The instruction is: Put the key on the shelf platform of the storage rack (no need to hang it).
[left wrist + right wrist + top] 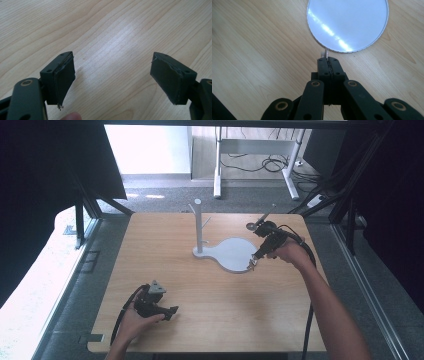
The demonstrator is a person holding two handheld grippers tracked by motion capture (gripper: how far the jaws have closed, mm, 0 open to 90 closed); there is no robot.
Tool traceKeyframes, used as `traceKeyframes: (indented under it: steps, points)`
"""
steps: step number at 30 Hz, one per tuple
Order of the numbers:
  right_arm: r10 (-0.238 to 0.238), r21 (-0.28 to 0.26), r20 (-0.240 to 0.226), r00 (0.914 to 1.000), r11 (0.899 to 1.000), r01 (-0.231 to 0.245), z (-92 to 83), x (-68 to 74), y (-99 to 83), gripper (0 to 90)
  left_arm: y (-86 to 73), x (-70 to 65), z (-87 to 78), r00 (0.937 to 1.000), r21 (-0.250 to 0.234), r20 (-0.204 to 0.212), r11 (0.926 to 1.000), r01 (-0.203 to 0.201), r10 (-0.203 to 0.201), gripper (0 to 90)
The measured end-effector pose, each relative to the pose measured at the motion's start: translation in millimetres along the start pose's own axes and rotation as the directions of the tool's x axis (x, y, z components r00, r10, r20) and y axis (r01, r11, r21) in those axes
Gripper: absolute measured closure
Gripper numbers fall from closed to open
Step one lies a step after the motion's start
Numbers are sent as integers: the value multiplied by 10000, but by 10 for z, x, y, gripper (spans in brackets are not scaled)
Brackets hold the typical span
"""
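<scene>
A grey stand has an upright post (198, 227) with short pegs and a flat round plate (232, 254) as its base, at the table's middle back. My right gripper (254, 261) is at the plate's right front edge, shut on a small silvery object (326, 53) whose tip pokes out just short of the plate's rim (348, 22). The right gripper (328, 60) shows its jaws pressed together. My left gripper (172, 311) rests low at the front left of the table. In its own view the left gripper (112, 75) is wide open over bare wood with nothing between the pads.
The wooden table (165, 270) has grey floor around it. Dark frame struts (80, 220) stand at the left and right back corners. A white desk frame with cables (255, 155) is farther back. A fingertip (71, 116) shows under the left gripper.
</scene>
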State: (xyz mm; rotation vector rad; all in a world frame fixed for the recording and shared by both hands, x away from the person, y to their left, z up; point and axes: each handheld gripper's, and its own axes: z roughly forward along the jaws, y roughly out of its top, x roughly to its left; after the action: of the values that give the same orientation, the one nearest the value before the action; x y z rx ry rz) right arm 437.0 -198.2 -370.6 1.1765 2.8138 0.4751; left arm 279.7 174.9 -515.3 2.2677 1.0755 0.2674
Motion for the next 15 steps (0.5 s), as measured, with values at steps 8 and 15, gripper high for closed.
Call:
traceKeyframes:
  steps: [8, 15]
  points:
    - [106, -175, -3, 9999, 9998, -106, 32, -72, 129, 900, -1, -13, 20, 10000, 70, 9, 10000, -3, 3, 202]
    - [145, -167, -72, 9999, 9998, -147, 57, -102, 264, 900, -2, -3, 17, 10000, 58, 30, 10000, 25, -26, 202]
